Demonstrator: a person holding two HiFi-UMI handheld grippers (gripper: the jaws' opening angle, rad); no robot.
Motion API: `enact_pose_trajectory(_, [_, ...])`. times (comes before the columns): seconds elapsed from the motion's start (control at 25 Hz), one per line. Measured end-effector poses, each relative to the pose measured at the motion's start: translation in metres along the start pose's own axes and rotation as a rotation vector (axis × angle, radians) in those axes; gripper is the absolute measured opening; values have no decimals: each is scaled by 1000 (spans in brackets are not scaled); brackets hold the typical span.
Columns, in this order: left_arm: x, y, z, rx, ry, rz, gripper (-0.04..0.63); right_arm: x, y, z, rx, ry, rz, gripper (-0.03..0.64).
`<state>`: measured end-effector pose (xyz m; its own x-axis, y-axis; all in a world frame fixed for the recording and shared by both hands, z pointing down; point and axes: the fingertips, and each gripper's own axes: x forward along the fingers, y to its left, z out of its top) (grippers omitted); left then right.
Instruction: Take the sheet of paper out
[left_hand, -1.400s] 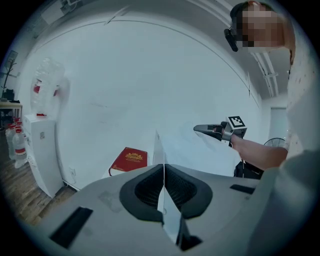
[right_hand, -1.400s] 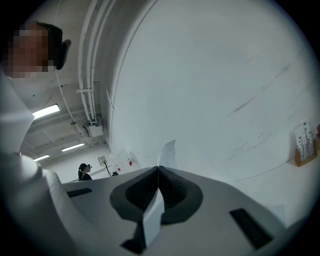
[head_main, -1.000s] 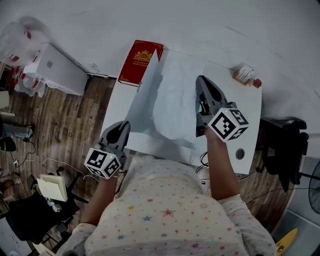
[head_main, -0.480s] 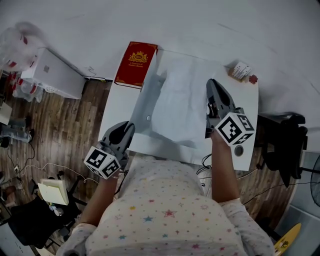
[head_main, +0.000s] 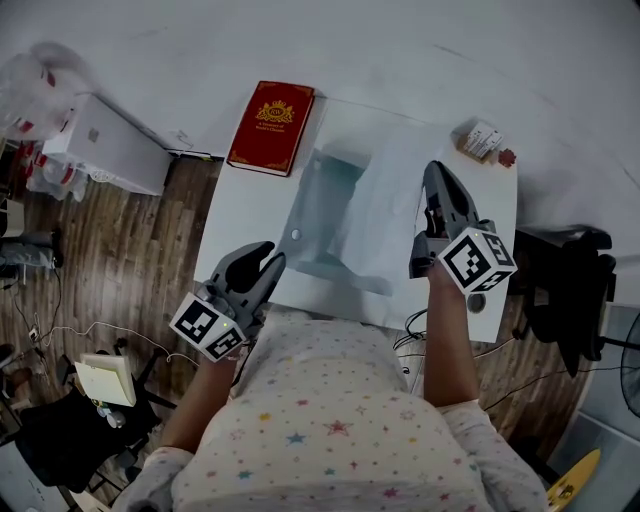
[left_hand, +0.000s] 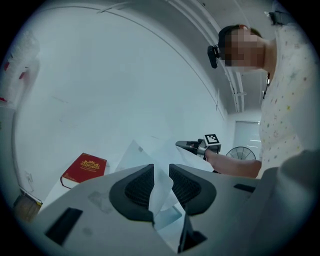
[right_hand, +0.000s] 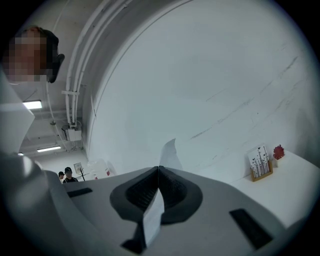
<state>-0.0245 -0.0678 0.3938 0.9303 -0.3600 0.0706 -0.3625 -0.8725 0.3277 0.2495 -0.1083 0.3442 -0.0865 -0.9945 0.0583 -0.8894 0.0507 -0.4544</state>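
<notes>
White and very thin, the sheet of paper (head_main: 388, 205) looks light and limp. It should bend, crease or tear easily and will sag if it is held at only one point. An edge pinch is the sensible hold, with the pull kept in line with the sheet. It sits over the middle-right of the surface (head_main: 245, 215), just beside a pale translucent sleeve (head_main: 322, 215) and partly raised from it. The right gripper (head_main: 432, 175) has its jaws pressed together on the paper's right edge, and the right gripper view shows a strip of it pinched there. That arm reaches forward with the gripper pointing away from the person. The left gripper (head_main: 268, 258) is low at the near-left edge on a bent arm, angled forward and to the right. Its jaws are parted and a thin flap stands loosely in the gap. I judge this flap to be the sleeve's corner, not clamped. A red book (head_main: 271, 127) lies well apart at the far left.
</notes>
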Motion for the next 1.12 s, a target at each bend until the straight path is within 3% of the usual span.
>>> enact_pose_trajectory(0.48, [17, -16, 22, 7, -57, -68, 75, -7, -13, 4, 2, -17, -21, 2])
enact_pose_trajectory(1.12, [52, 7, 27, -4, -38, -87, 44, -53, -38, 34, -39, -114, -166, 2])
